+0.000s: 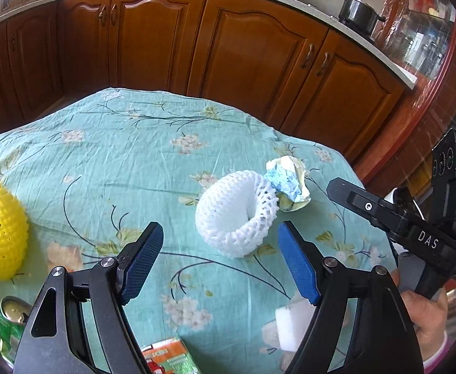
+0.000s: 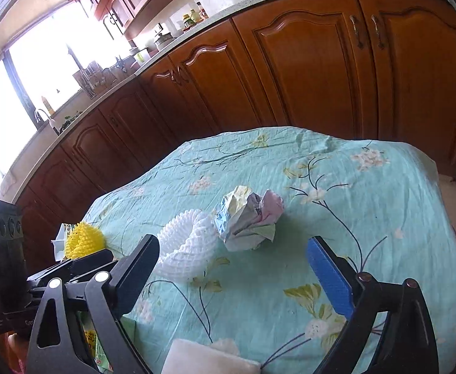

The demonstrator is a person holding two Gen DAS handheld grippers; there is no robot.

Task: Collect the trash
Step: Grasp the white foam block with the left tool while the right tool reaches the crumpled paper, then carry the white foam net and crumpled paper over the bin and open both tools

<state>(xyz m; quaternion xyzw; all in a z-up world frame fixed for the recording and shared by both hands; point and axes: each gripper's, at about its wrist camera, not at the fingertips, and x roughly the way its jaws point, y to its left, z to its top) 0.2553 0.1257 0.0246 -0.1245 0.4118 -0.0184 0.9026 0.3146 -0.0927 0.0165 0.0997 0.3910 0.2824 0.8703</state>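
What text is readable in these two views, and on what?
"DAS": white letters on the black body of the right claw, seen from the left wrist view.
Orange-and-green carton: print too blurred to read.
Green can: label unreadable.
Crumpled paper ball: colour print only, no legible words.
Green packet by the left claw: yellow characters, illegible.

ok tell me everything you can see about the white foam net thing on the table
The white foam net is a soft mesh fruit sleeve of foam strands, curled into a squat ring with its open mouth tipped toward the crumpled paper ball, which sits against its rim. It lies on the teal floral tablecloth, ungripped. The left tongs are open just short of it; the right tongs are open too.
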